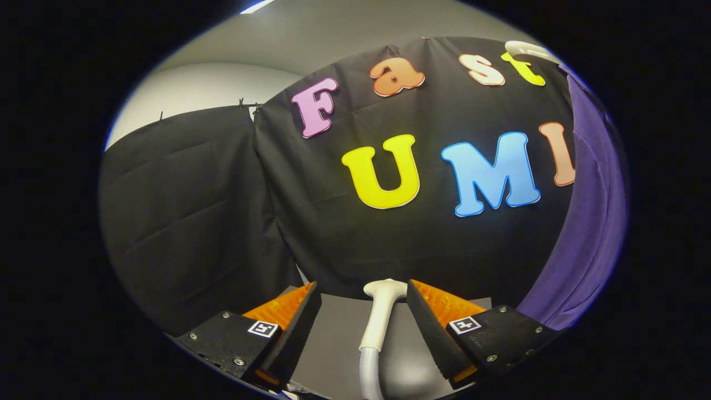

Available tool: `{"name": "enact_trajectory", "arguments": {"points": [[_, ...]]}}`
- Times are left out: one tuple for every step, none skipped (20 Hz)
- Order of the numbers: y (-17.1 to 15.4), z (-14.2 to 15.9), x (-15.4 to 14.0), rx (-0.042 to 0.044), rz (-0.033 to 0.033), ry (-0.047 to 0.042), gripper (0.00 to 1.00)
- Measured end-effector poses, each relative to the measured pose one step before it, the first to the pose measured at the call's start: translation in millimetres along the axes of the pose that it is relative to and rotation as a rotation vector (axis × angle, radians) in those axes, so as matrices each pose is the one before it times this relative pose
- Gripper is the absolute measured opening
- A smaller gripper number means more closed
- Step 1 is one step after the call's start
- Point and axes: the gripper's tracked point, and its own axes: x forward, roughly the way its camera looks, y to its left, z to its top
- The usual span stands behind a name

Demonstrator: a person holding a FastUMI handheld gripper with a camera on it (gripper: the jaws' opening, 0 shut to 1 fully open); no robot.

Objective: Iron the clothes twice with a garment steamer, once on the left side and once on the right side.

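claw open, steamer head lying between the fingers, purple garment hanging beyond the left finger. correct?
Not quite. In the gripper view the purple garment hangs beyond the right finger, not the left. The rest holds: the claw is open and the steamer head lies between its fingers, neither pressing on it.

No legible text or numbers; a square coded tag (263, 328) on each finger of the gripper (362, 284), fingers spread apart

Claw (364, 300): 2 black screwed mounts bearing square tag markers.
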Motion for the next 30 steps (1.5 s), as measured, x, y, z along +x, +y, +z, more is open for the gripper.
{"name": "enact_trajectory", "arguments": {"points": [[-3.86,-1.80,11.64,0.01601,-0.00154,0.02438,0.95],[-0.10,-5.82,10.15,0.01938,0.00693,0.03581,0.95],[-1.19,-3.38,7.52,0.01664,0.00479,0.03959,0.95],[-2.28,-4.79,9.38,0.01928,-0.00289,0.03226,0.95],[-2.20,-0.75,9.97,0.00925,0.00483,0.02693,0.95],[-4.82,-1.78,8.22,0.00726,-0.01093,0.01883,0.95],[-6.98,-3.16,8.75,-0.00380,-0.01809,0.02134,0.94],[-3.18,-5.53,8.36,-0.00312,-0.00614,0.02304,0.94],[-1.44,-6.08,7.35,0.00238,0.00329,0.03070,0.94],[-0.67,-7.14,6.77,0.00730,0.00496,0.03131,0.94],[-0.93,-2.67,6.77,0.01213,0.00683,0.02136,0.94],[-0.11,-3.81,6.14,0.01177,0.00798,0.01960,0.94],[-0.72,-3.76,4.75,0.00876,0.00403,0.02329,0.94],[-1.99,-4.07,5.00,0.00418,0.00170,0.01713,0.94],[-1.24,-3.35,4.12,-0.00002,0.00133,0.02113,0.93],[-0.34,-3.14,4.49,0.00487,0.00795,0.01787,0.93],[1.30,-3.61,4.77,0.00799,0.01423,0.02255,0.91],[0.00,-5.60,5.16,0.01333,0.00986,0.01814,0.89],[-1.58,-2.22,4.74,0.01216,0.00477,0.01503,0.87],[-1.53,-4.47,5.27,0.00711,0.00207,0.01606,0.86],[-3.16,-4.91,5.30,0.00664,-0.00206,0.02477,0.85],[-2.35,-6.73,4.54,0.00868,-0.00244,0.02350,0.84],[0.15,-4.94,3.47,0.01037,0.00765,0.02262,0.83],[1.40,-3.17,4.40,0.01738,0.01307,0.01240,0.83],[2.21,-0.07,1.38,0.01210,0.01328,0.00432,0.82],[-2.62,-1.93,5.53,0.00825,-0.00064,0.00469,0.80],[-1.80,0.66,2.51,0.00942,-0.00110,0.00247,0.76],[-2.16,0.02,2.57,0.01036,0.00077,0.00112,0.74],[-2.04,0.63,1.03,0.01452,-0.00315,-0.00047,0.65],[-1.12,1.36,2.07,0.01539,-0.00251,-0.01287,0.57]]}}
